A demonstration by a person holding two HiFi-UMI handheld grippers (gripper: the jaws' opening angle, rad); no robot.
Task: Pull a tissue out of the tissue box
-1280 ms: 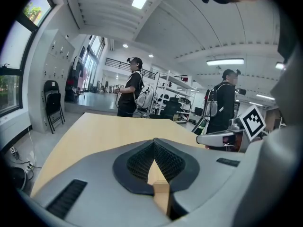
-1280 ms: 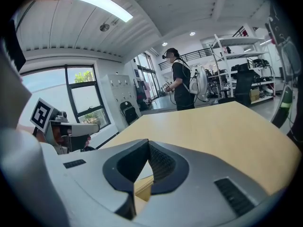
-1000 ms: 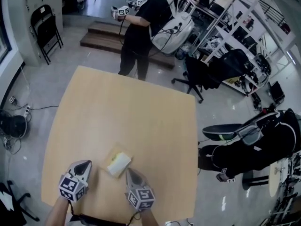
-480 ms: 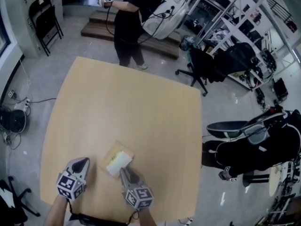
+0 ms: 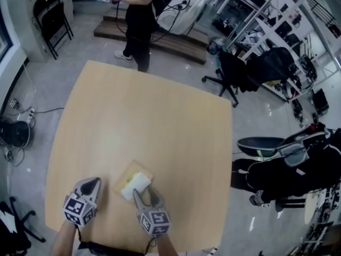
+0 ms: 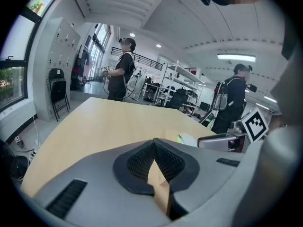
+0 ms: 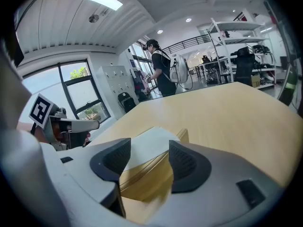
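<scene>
Light wooden table (image 5: 160, 116) carries a flat tan cardboard tissue box (image 5: 128, 174), topped by a white tissue (image 5: 136, 184), near the person's edge. Right gripper (image 5: 144, 194) is at the box; its fingers (image 7: 111, 159) have just been opening and stand released, with box and tissue between them. Left gripper (image 5: 92, 183) rests beside the box, fingers (image 6: 139, 161) clenched on nothing.

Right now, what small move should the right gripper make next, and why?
Probably ease the right gripper forward and a little down, until its jaws flank the white tissue. Its jaws have just been opening and stand wide; the tissue on top of the tissue box shows in the gap ahead of them, not yet pinched.
</scene>
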